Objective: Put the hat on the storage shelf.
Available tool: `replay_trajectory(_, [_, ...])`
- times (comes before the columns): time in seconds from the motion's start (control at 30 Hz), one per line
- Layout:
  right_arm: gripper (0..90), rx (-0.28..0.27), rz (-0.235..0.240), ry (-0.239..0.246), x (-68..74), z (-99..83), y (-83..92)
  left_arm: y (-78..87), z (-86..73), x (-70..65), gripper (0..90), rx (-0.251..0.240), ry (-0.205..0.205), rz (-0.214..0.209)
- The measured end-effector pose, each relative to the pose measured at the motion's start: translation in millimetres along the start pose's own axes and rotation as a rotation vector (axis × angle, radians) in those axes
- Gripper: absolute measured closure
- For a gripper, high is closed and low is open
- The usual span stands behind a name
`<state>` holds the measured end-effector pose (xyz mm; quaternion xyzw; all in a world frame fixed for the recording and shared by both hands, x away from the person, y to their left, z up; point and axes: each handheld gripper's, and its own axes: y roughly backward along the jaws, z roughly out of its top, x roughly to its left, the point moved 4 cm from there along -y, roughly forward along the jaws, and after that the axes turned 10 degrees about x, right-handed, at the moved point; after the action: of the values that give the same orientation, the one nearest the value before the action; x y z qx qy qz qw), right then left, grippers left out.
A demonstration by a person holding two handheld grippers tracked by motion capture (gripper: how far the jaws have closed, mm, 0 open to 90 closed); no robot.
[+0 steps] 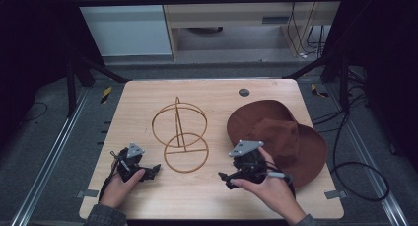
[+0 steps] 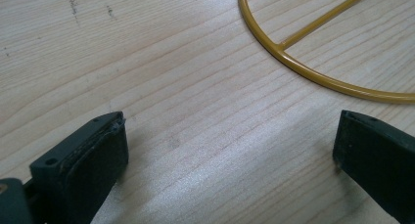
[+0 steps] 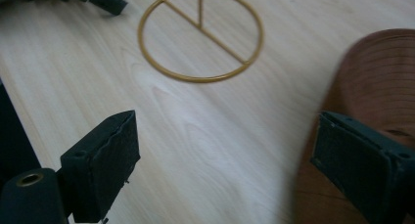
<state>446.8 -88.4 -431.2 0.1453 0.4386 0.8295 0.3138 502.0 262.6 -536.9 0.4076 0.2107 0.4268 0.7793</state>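
1. the hat point(image 1: 281, 137) lies on the right side of the table point(image 1: 148, 95), brim flat. the gold wire stand point(image 1: 180, 132) sits mid-table, base ring down and upper hoop upright.
2. the right gripper point(image 1: 229, 178) hovers just beside the hat's near-left brim, jaws spread wide with nothing in them. in the right gripper view one jaw sits over the brim.
3. the left gripper point(image 1: 154, 170) rests low, near the stand's base ring, jaws also wide open and empty.
4. likely trouble: the brim looks soft, so a pinch at the edge could let the hat flop or fold when lifted.
5. the stand looks light. a hat dropped off-centre on the hoop could tip it unless the left gripper steadies the base.
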Motion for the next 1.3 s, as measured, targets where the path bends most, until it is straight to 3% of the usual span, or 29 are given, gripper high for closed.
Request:
replay_trajectory(0.13, [9.4,0.003,-0.031,-0.025,-24.1,1.9,20.8,0.0,0.0,0.0,0.0,0.0,0.0,0.0])
replay_trajectory(0.33, [8.3,0.036,-0.068,-0.041,-59.6,-8.7,37.2,0.0,0.0,0.0,0.0,0.0,0.0,0.0])
replay_trajectory(0.37, [8.3,0.036,-0.068,-0.041,-59.6,-8.7,37.2,0.0,0.0,0.0,0.0,0.0,0.0,0.0])
replay_trajectory(0.43, [8.5,0.047,-0.066,-0.07,-73.2,-16.1,41.9,0.0,0.0,0.0,0.0,0.0,0.0,0.0])
replay_trajectory(0.57, [9.0,0.071,-0.019,-0.121,-93.4,-28.1,50.9,0.0,0.0,0.0,0.0,0.0,0.0,0.0])
replay_trajectory(0.7, [8.5,0.085,-0.039,-0.146,-105.3,-33.6,59.4,0.0,0.0,0.0,0.0,0.0,0.0,0.0])
replay_trajectory(1.03, [11.5,0.163,-0.084,-0.135,-133.4,-31.5,74.6,0.0,0.0,0.0,0.0,0.0,0.0,0.0])
replay_trajectory(1.3, [11.6,0.221,-0.106,-0.151,-162.6,-23.9,71.6,0.0,0.0,0.0,0.0,0.0,0.0,0.0])
